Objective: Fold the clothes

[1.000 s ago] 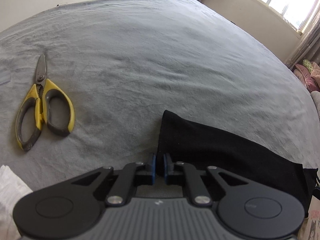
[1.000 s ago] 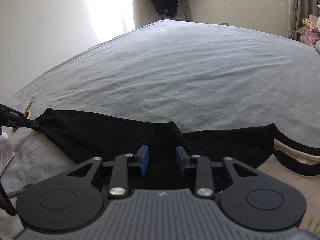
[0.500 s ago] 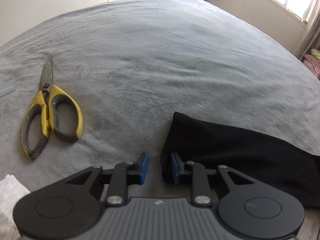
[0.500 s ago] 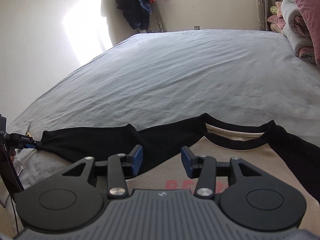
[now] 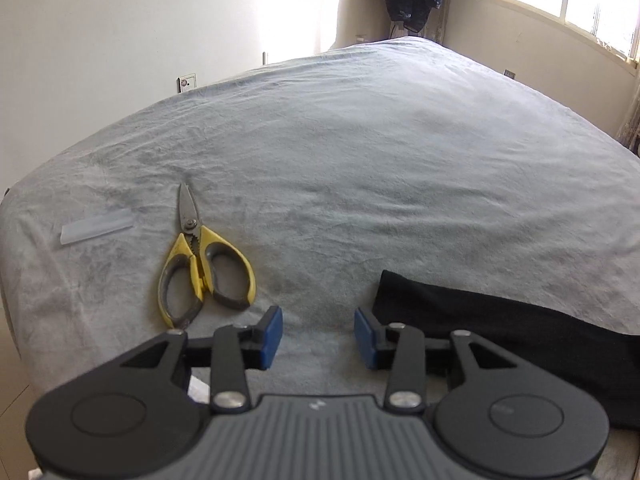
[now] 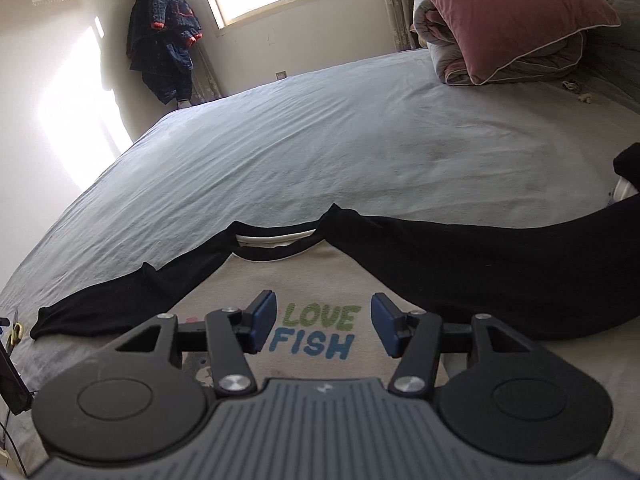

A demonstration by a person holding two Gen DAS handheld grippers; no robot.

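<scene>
Released sleeve [image 5: 500,320], shirt [image 6: 320,280] spread flat

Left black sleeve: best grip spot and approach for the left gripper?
Grip the black sleeve at its cuff end, coming in low from the scissors side. The cuff's free edge lies flat just beyond the open left gripper, so one finger can likely slide under it.

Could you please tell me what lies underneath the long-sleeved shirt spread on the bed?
The shirt lies flat on the grey bedsheet, which shows all around it. Whatever is directly beneath the fabric is covered.
</scene>
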